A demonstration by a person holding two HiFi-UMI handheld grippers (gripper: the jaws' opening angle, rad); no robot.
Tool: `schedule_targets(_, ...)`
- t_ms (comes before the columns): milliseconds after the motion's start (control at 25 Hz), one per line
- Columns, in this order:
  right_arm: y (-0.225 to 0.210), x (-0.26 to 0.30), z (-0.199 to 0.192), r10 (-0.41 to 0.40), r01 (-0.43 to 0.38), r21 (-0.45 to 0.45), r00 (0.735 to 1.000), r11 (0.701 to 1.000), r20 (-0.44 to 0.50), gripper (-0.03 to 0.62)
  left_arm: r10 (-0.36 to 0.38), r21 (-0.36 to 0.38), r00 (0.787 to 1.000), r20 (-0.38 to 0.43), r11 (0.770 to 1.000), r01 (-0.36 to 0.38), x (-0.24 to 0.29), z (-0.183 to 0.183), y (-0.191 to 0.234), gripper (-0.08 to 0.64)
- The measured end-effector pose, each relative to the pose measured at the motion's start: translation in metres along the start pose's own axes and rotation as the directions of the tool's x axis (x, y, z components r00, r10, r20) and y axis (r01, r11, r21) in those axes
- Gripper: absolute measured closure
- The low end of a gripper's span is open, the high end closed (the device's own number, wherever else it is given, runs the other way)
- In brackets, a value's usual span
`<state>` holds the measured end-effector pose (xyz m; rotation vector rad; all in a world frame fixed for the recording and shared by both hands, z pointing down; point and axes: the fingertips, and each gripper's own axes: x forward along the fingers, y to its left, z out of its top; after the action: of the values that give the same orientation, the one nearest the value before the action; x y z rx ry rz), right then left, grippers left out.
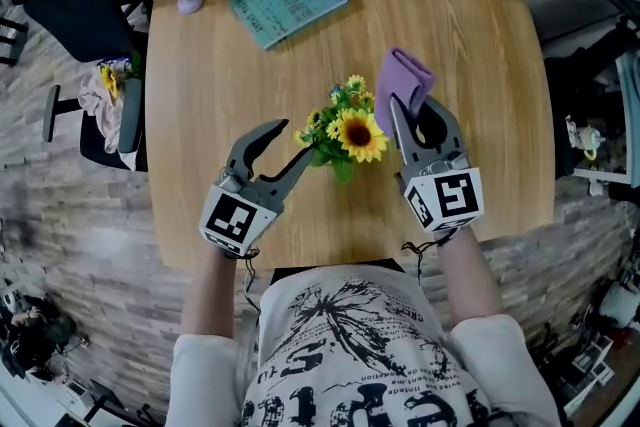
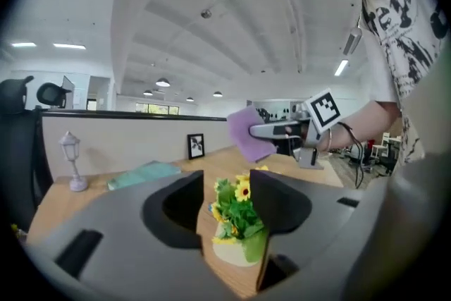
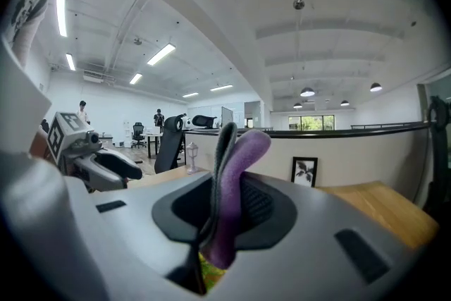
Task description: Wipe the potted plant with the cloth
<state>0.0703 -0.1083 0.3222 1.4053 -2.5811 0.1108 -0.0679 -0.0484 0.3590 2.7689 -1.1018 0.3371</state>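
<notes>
The small yellow-flowered potted plant (image 1: 345,133) stands at the centre of the round-cornered wooden table (image 1: 480,65). The right gripper (image 1: 412,105), at about 1 o'clock from it, pinches a folded purple cloth (image 1: 403,80) firmly between its closed jaws. The left gripper (image 1: 297,141), at 8 o'clock, has its jaws spread with no pad on the pot, so the plant looks unsteadied. A wipe pushed toward 7 o'clock could probably slide or tip it. The cloth's loose upper fold might also snag the petals and drag the blooms out.
</notes>
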Motion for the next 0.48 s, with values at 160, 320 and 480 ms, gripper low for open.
schedule_targets(160, 0.014, -0.007, 0.015, -0.006, 0.006, -0.026, 1.0, 1.0, 0.012, 0.52, 0.098, 0.009, 0.99, 0.104, 0.995, -0.099, -0.016, 0.048, 0.015, 0.511)
schedule_targets(320, 0.028, -0.022, 0.028, -0.007, 0.007, -0.037, 1.0, 0.999, 0.008, 0.52, 0.134, 0.006, 0.978, 0.161, 0.991, -0.137, -0.035, 0.08, 0.011, 0.555)
schedule_targets(480, 0.04, -0.034, 0.042, 0.014, -0.012, -0.114, 1.0, 0.993, 0.016, 0.52, 0.197, 0.025, 0.966, 0.167, 0.979, -0.204, -0.05, 0.1, 0.012, 0.555)
